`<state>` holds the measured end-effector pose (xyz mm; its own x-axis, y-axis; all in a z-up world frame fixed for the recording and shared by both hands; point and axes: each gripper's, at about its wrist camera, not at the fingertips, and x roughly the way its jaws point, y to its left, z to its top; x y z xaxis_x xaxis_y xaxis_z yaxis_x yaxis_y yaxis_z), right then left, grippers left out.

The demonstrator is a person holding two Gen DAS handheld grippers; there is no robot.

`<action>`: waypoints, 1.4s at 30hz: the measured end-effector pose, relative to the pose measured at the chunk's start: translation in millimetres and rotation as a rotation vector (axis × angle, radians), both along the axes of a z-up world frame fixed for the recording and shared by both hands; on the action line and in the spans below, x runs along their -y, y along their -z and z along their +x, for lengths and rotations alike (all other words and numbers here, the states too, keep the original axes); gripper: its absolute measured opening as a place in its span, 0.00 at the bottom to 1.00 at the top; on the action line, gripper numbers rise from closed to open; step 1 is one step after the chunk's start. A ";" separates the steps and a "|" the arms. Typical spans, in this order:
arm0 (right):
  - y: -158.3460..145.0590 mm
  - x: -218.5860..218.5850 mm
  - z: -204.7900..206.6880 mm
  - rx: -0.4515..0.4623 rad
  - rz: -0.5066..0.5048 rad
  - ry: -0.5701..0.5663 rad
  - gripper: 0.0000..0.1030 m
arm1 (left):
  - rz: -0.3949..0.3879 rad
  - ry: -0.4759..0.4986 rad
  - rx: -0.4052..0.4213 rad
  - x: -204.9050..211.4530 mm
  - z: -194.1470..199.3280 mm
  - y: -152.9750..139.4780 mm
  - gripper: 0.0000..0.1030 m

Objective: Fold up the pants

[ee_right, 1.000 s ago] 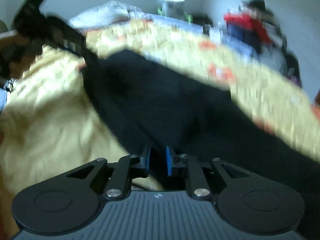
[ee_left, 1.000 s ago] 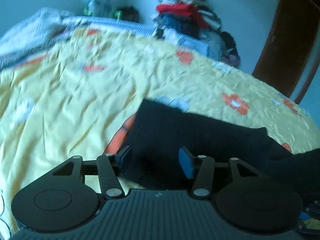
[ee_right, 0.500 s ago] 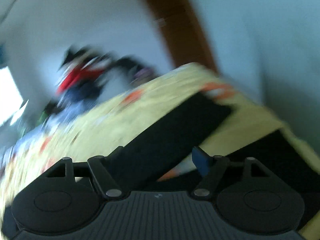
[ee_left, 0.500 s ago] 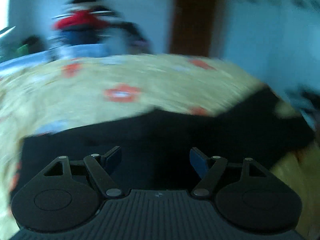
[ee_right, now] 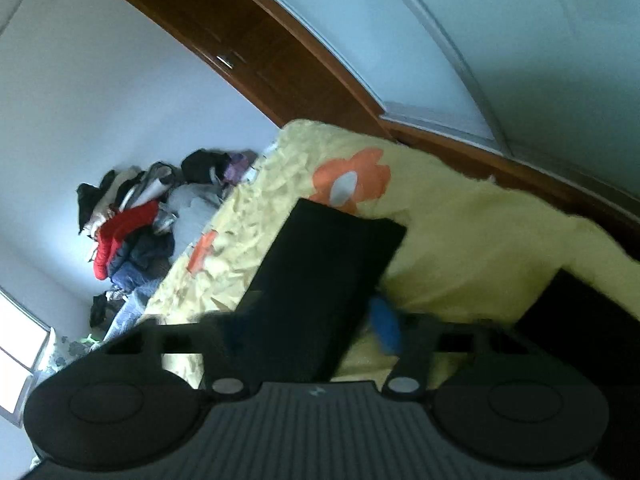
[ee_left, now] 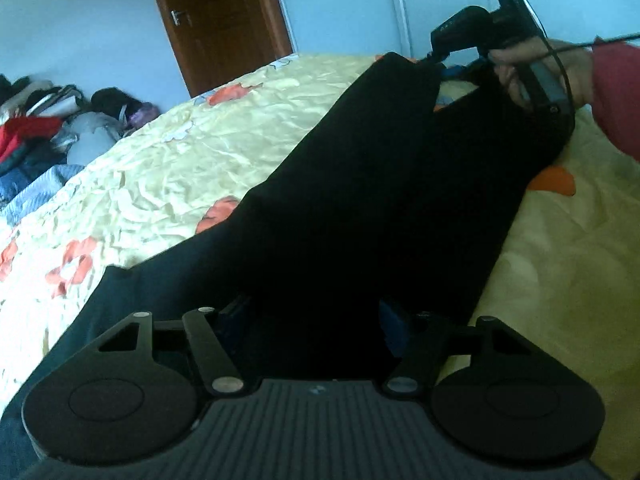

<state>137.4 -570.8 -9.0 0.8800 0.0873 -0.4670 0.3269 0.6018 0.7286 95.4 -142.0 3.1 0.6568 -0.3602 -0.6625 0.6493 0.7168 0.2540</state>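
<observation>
Black pants (ee_left: 360, 200) lie stretched across a yellow flowered bedspread (ee_left: 168, 168). My left gripper (ee_left: 312, 320) is open, its jaws spread over the near end of the pants, with cloth lying between them. My right gripper (ee_right: 316, 324) is open over the end of one pant leg (ee_right: 320, 256), which lies flat between its jaws. In the left wrist view the right gripper (ee_left: 440, 68) is seen at the far end of the pants, held by a hand in a red sleeve.
A pile of clothes (ee_right: 132, 232) sits beyond the far side of the bed. A brown wooden door (ee_left: 216, 20) stands behind the bed. The bed's edge (ee_right: 520, 200) runs close to the wall and brown trim.
My right gripper has let go of the pants and opened. Both grippers swung round toward the door end of the bed. The pants now lie stretched out.
</observation>
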 end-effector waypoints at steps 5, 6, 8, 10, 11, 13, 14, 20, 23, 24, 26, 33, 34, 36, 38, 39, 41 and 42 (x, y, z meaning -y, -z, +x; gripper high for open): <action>1.4 0.1 -9.2 0.064 0.033 0.030 0.05 | 0.011 0.025 0.036 10.5 8.3 3.4 0.64; -1.1 0.8 -12.2 0.094 0.046 0.035 0.05 | 0.008 0.033 0.042 11.7 9.3 4.1 0.59; -12.1 1.3 -21.2 0.155 0.072 0.032 0.05 | -0.011 0.044 0.036 13.9 13.2 4.1 0.46; -24.9 0.3 -28.0 0.207 0.085 0.023 0.05 | -0.056 0.044 0.001 12.8 17.7 3.2 0.35; -31.7 -0.1 -30.8 0.235 0.087 0.018 0.05 | -0.074 0.038 -0.016 14.6 20.8 3.6 0.30; -46.1 -0.8 -34.8 0.284 0.088 0.007 0.05 | -0.087 0.034 -0.014 16.8 21.0 2.6 0.23; -51.8 -1.2 -35.7 0.301 0.084 0.003 0.05 | -0.086 0.038 -0.002 18.3 18.8 1.9 0.17; -72.4 4.4 -42.5 0.340 0.048 0.005 0.04 | -0.143 0.025 -0.002 13.0 16.6 -7.1 0.07; -72.2 9.6 -47.1 0.318 0.037 0.036 0.04 | -0.197 0.010 -0.026 7.0 24.0 -12.4 0.06; -72.0 10.5 -48.0 0.303 0.031 0.039 0.04 | -0.207 0.009 -0.036 5.4 25.2 -13.4 0.06; -67.1 13.5 -50.2 0.256 0.035 0.047 0.05 | -0.216 0.006 -0.044 4.4 26.3 -14.0 0.06; -27.2 18.2 -74.1 0.053 0.117 0.145 0.51 | -0.221 -0.001 -0.058 3.9 24.7 -11.4 0.06; -20.3 17.2 -78.4 0.059 0.148 0.143 0.66 | -0.220 -0.002 -0.063 3.9 25.6 -10.9 0.06; -12.0 12.3 -83.3 0.100 0.185 0.110 0.67 | -0.220 -0.002 -0.069 3.5 25.3 -10.0 0.07; -12.0 5.0 -86.6 0.109 0.187 0.124 0.67 | -0.217 -0.003 -0.069 4.1 25.4 -9.2 0.07; -13.4 2.2 -86.0 0.122 0.168 0.131 0.67 | -0.217 -0.005 -0.071 4.1 25.6 -9.1 0.07; -15.5 -5.1 -75.8 0.126 0.146 0.079 0.67 | -0.218 -0.006 -0.072 4.5 25.7 -8.6 0.07; -13.1 -8.0 -66.3 0.108 0.154 0.054 0.67 | -0.216 -0.006 -0.073 5.1 25.9 -8.1 0.07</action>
<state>71.1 -562.8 4.1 0.9297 0.1018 -0.3539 0.2703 0.4641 0.8435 121.3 -147.1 11.2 0.6127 -0.4952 -0.6159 0.6558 0.7535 0.0467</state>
